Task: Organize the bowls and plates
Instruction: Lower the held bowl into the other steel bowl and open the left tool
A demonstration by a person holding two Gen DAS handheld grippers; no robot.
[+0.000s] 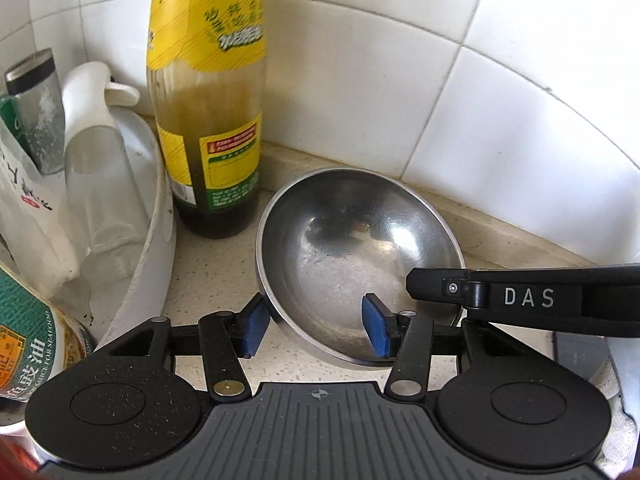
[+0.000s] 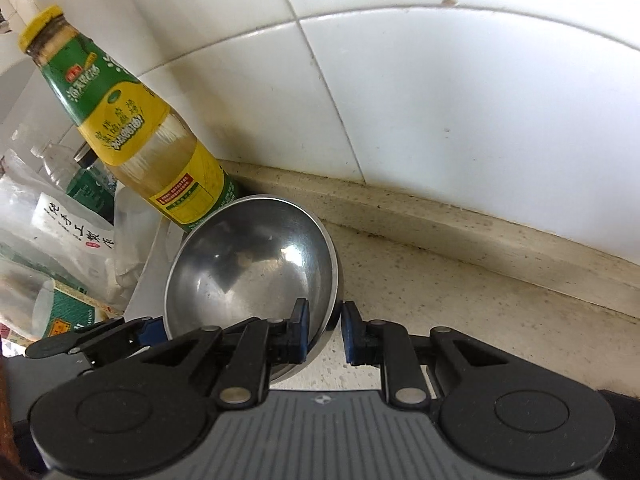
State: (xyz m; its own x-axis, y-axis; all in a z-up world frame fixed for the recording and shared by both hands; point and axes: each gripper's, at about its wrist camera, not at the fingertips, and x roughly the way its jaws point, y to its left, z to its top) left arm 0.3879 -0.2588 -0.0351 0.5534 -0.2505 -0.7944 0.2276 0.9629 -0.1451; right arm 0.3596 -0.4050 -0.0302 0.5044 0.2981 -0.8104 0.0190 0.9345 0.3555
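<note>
A steel bowl (image 1: 356, 256) sits tilted on the beige counter by the tiled wall; it also shows in the right wrist view (image 2: 248, 264). My left gripper (image 1: 316, 326) is open, its jaws straddling the bowl's near-left rim, one pad outside and one inside. My right gripper (image 2: 325, 330) stands with its jaws close on either side of the bowl's right rim; the right pad seems a little off the metal. The right gripper's arm (image 1: 528, 300) crosses the left wrist view over the bowl's right edge.
A tall sauce bottle (image 1: 208, 112) with a yellow-green label stands just left of the bowl, also in the right wrist view (image 2: 152, 140). A white basin (image 1: 156, 232) at left holds jars, bags and a plastic bottle. The tiled wall (image 2: 440, 120) and counter ledge (image 2: 480, 232) close the back.
</note>
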